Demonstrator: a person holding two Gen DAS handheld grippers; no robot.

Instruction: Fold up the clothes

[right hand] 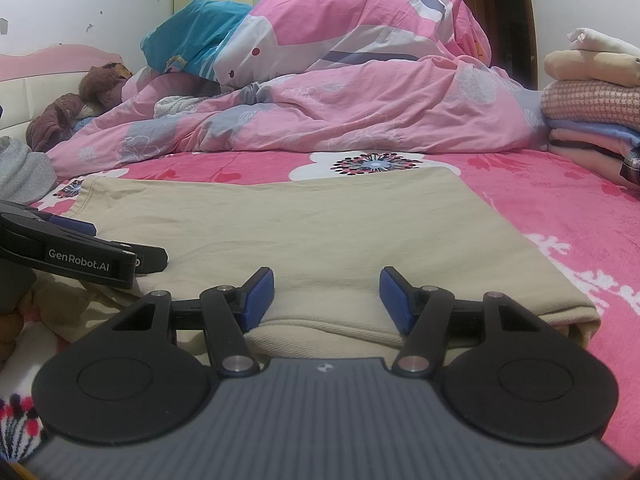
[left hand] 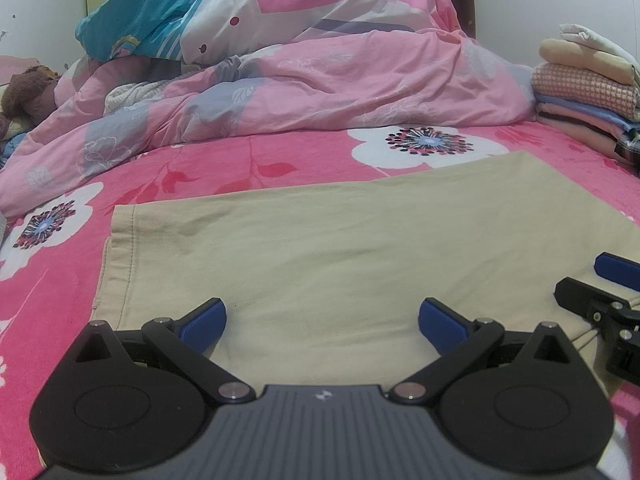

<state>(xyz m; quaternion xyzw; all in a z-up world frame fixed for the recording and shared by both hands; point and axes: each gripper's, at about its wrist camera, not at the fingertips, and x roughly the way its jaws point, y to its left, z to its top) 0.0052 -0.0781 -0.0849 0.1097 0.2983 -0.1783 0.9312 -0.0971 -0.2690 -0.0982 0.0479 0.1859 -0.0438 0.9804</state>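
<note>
- Your left gripper [left hand: 322, 322] hovers low over the near part of the beige garment [left hand: 340, 240], its blue fingers [left hand: 202, 324] spread wide apart with only flat cloth showing between them; nothing is pinched.
- Your right gripper [right hand: 327, 298] sits just beside it on the right, over the garment's near folded edge. Its fingers [right hand: 260, 294] stand apart too, and the cloth lies under the gap rather than clamped in it.
- From the right wrist view, your left gripper's black body crosses in at the left edge, close above the beige cloth.
- The beige garment [right hand: 300, 224] lies spread flat in a rough rectangle on the pink floral bedsheet [left hand: 200, 176], with a stitched hem along its left side and a doubled layer at the near right corner.
- Beyond it, a rumpled pink duvet [left hand: 320, 80] is heaped across the bed, with a blue pillow [left hand: 140, 12] lying on top of it at the far left.
- A stack of folded clothes [left hand: 584, 92] sits at the far right on the sheet, well apart from the beige garment.
- A brown plush toy [right hand: 100, 84] rests near the headboard at the far left.
</note>
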